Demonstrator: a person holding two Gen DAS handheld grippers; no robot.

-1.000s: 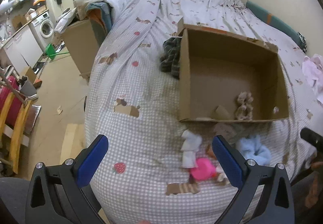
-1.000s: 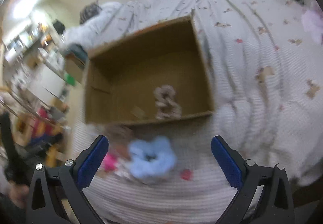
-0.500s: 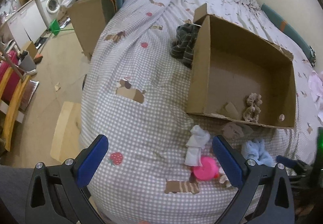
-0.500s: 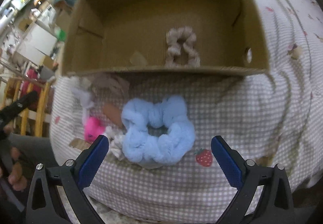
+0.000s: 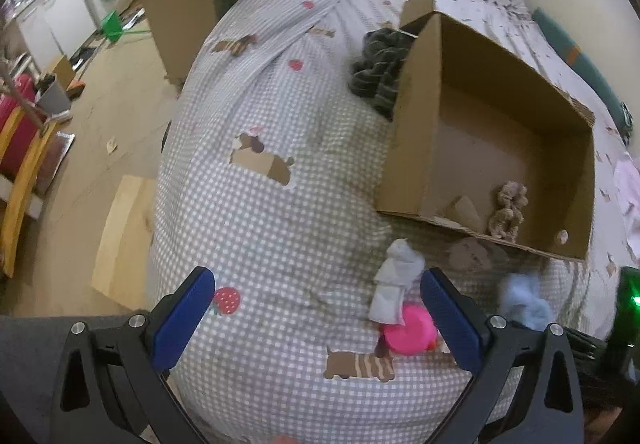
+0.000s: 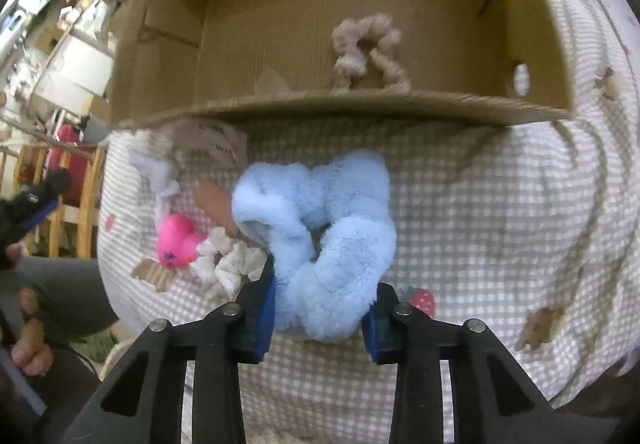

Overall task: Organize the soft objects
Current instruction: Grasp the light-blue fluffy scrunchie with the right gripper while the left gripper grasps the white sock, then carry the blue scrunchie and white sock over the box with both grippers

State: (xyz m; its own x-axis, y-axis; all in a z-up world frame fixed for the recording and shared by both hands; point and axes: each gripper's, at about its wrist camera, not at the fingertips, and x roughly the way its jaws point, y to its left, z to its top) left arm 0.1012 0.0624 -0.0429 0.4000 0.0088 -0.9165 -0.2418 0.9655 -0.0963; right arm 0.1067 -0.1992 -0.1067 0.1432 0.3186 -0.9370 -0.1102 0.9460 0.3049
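Note:
A fluffy blue scrunchie (image 6: 320, 228) lies on the checked bed cover just in front of the open cardboard box (image 6: 360, 106). My right gripper (image 6: 320, 308) points down at it. Its jaws are closing, and both pads press the scrunchie's near loop. A beige scrunchie (image 6: 368, 52) lies inside the box. To the left sit a pink toy (image 6: 176, 240), a white scrunchie (image 6: 228, 264) and a white sock (image 6: 156, 172). My left gripper (image 5: 316, 316) hangs open over the cover, with nothing between its fingers. The white sock (image 5: 396, 280) and pink toy (image 5: 408, 328) lie by its right finger.
A dark grey knitted cloth (image 5: 380, 68) lies against the box's far left corner. The bed's edge drops to the floor (image 5: 120, 116) on the left, where a second cardboard box (image 5: 180, 16) and a yellow wooden frame (image 5: 24, 172) stand. A pink cloth (image 5: 628, 184) lies at the right.
My right gripper sank onto the blue scrunchie and its jaws came in from wide open to grip it. My left gripper drifted lower over the bed cover and stayed open.

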